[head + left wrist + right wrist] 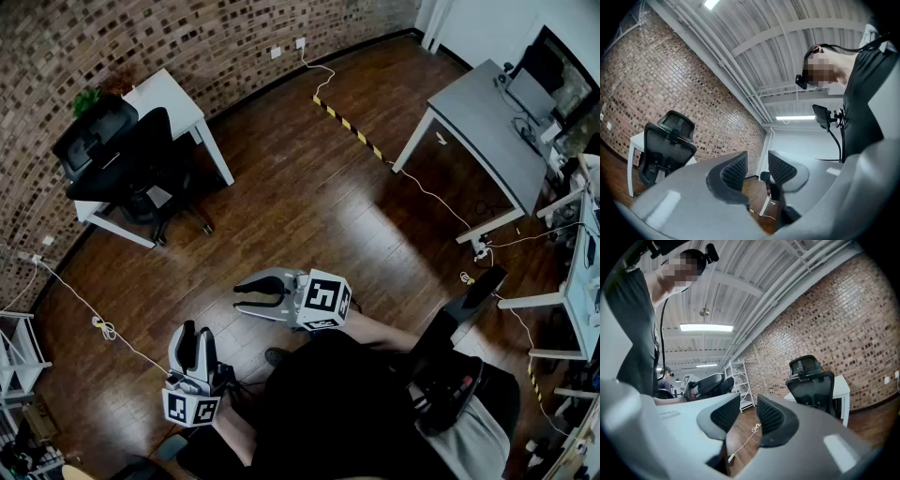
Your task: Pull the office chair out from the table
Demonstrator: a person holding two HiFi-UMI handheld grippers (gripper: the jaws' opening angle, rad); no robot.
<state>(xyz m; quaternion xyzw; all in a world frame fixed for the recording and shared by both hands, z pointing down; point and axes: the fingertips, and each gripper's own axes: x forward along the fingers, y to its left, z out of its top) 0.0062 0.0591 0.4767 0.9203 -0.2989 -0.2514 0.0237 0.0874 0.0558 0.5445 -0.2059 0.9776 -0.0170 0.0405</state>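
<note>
Your left gripper (pixel 198 336) sits close below you with its grey jaws drawn all but together, only a slit between the ribbed pads and nothing in it. Your right gripper (pixel 240 294) is just beside it, jaws a little apart and equally empty. Neither tool has anything to do with the black mesh-backed office chair with a headrest (pixel 131 161) yet. It stands tucked against the long side of the white rectangular table (pixel 178 94) by the red brick wall (pixel 206 37), well apart from both grippers across the dark wooden plank floor (pixel 309 206). From the left gripper, which points forward and somewhat upward, the chair lies ahead and off to the left of the jaw line. From the right gripper, which points level and across your body, it lies off to the right of the jaw line. The chair's backrest stands upright and turns its rear face toward you, so I judge that the backrest's rear or top edge would be your likeliest hold. Neither gripper looks clearly nearer. You would have to close the whole distance, then draw the chair away from the table edge, back toward yourself.
</note>
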